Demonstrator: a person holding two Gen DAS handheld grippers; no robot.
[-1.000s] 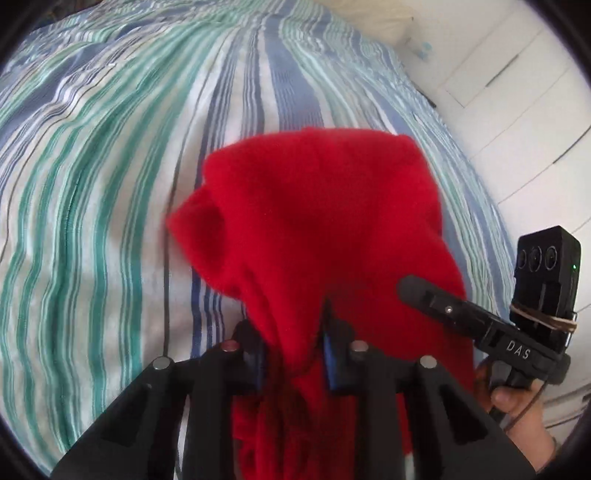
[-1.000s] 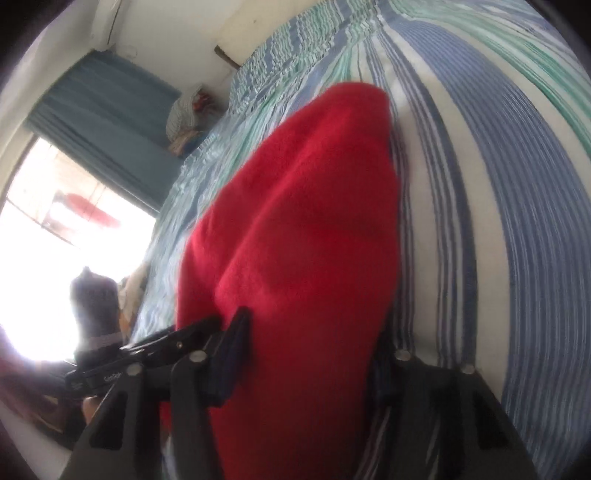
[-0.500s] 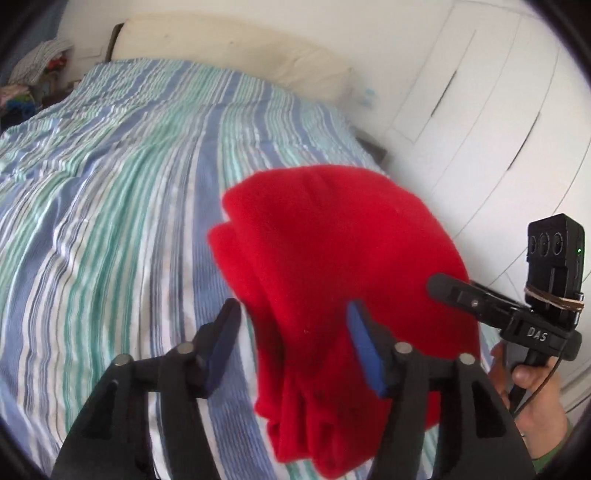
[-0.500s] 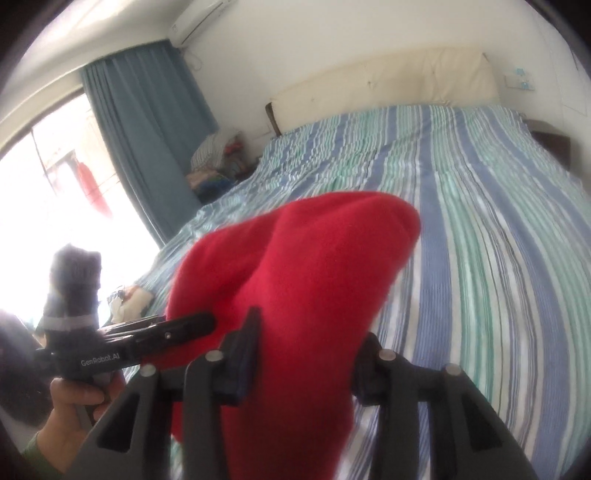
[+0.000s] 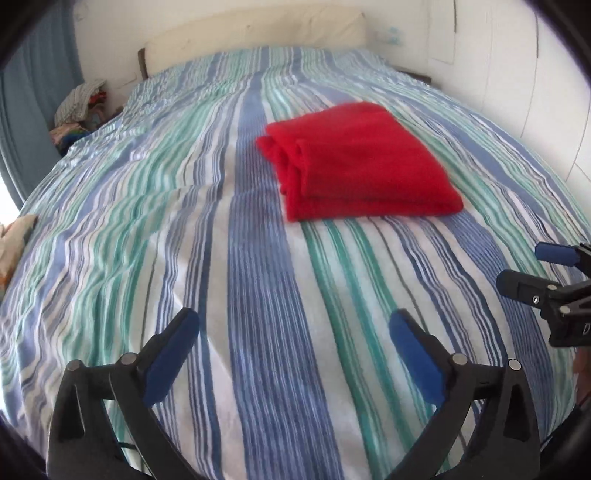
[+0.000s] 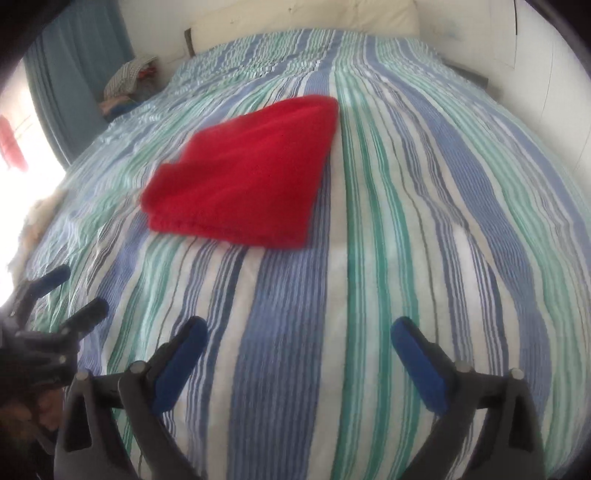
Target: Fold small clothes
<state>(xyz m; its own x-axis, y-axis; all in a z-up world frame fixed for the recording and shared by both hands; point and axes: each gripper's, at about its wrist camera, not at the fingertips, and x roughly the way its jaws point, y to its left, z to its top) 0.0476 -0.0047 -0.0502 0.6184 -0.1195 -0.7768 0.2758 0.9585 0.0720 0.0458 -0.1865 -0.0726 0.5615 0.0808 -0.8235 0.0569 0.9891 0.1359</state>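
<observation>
A red fleece garment (image 5: 360, 168) lies folded into a flat stack on the striped bedspread (image 5: 258, 295), right of centre in the left wrist view. In the right wrist view the same red garment (image 6: 245, 175) sits left of centre. My left gripper (image 5: 294, 325) hovers well short of it, its jaws opening wide with nothing between them. My right gripper (image 6: 297, 332) is likewise back from the garment, jaws opening wide and empty. Each gripper shows at the edge of the other's view: the right gripper (image 5: 532, 269), the left gripper (image 6: 77, 291).
The bed has a cream headboard (image 5: 255, 33) at the far end. A heap of clothes (image 5: 79, 107) sits beside the bed by a blue curtain (image 5: 26, 122). White cupboard doors (image 5: 524, 85) line the right side. A light cloth (image 5: 16, 236) lies at the bed's left edge.
Both grippers let go of the red garment, opened wide and pulled back from it toward the near end of the bed. The garment now lies folded on the bedspread.
</observation>
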